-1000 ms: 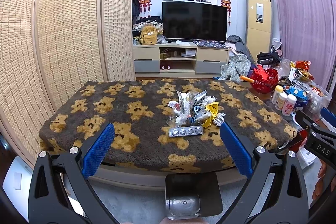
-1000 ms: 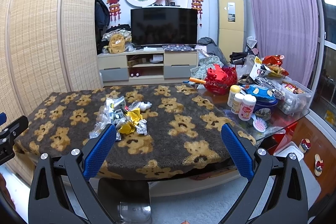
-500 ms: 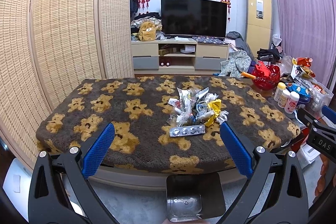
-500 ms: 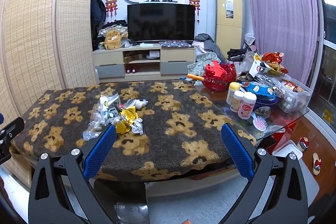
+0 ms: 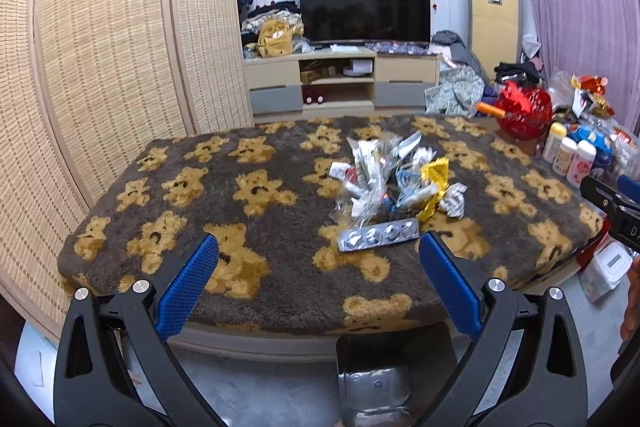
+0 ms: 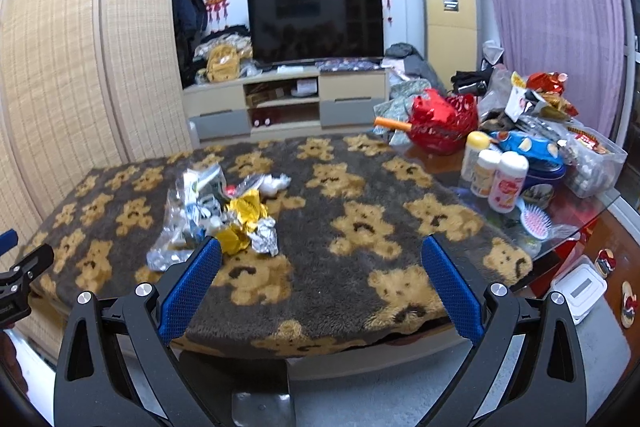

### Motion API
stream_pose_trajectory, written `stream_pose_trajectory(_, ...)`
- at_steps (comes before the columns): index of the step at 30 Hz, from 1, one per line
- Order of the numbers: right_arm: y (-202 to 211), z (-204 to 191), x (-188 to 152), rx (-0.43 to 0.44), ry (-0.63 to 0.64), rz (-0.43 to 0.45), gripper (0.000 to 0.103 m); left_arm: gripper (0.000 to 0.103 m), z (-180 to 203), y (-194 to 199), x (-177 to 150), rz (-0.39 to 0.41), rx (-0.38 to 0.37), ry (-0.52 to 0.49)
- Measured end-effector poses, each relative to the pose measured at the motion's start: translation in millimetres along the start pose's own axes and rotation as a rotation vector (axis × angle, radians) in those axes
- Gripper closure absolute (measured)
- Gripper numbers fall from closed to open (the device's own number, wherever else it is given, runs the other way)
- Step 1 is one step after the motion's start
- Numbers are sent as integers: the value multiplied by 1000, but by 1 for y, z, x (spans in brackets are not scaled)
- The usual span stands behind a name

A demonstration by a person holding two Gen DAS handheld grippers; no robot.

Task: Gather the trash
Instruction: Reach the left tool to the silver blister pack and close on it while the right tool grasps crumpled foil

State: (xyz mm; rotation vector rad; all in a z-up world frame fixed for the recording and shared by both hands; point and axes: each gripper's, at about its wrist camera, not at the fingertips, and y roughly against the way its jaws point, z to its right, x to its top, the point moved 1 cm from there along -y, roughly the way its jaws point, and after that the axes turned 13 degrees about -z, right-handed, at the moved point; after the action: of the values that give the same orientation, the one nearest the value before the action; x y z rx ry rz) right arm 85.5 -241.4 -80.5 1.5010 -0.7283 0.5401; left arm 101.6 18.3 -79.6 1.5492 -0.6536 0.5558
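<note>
A heap of trash point(image 5: 394, 183) lies mid-table on the bear-patterned cover: clear plastic wrappers, crumpled foil, a yellow wrapper point(image 5: 435, 175) and a silver pill blister strip point(image 5: 379, 235) at its near edge. The same trash heap point(image 6: 218, 215) shows left of centre in the right wrist view. My left gripper point(image 5: 318, 281) is open, short of the table's front edge, with nothing between its blue pads. My right gripper point(image 6: 320, 283) is open too, held over the front edge to the right of the heap. A dark bin point(image 5: 374, 381) stands on the floor below.
The low table point(image 6: 360, 223) carries a brown bear-print cover. Its right end holds bottles point(image 6: 498, 175), a red basket point(image 6: 444, 125), snack bags and a pink hairbrush point(image 6: 536, 221). A woven folding screen point(image 5: 100, 67) stands left; a TV cabinet point(image 5: 340, 79) is behind.
Both grippers have moved closer to the table and tilted down, so the trash heap looks larger and nearer. Both stay open.
</note>
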Motion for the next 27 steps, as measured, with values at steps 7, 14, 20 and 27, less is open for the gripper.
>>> stream_pose_trajectory(7,-67,-14,-1,36,14,-126,3,8,-1,-66,-4,-130,-74,-22)
stream_pose_trajectory(14,-125,-36,10,101,85,-180,21,19,-3,-137,5,-225,-153,-32)
stream_pose_trajectory(20,-168,-42,19,138,96,-244,44,28,4,-178,13,-271,-194,-84)
stream_pose_trajectory(27,-193,-56,26,149,123,-279,44,30,12,-193,22,-271,-261,-132)
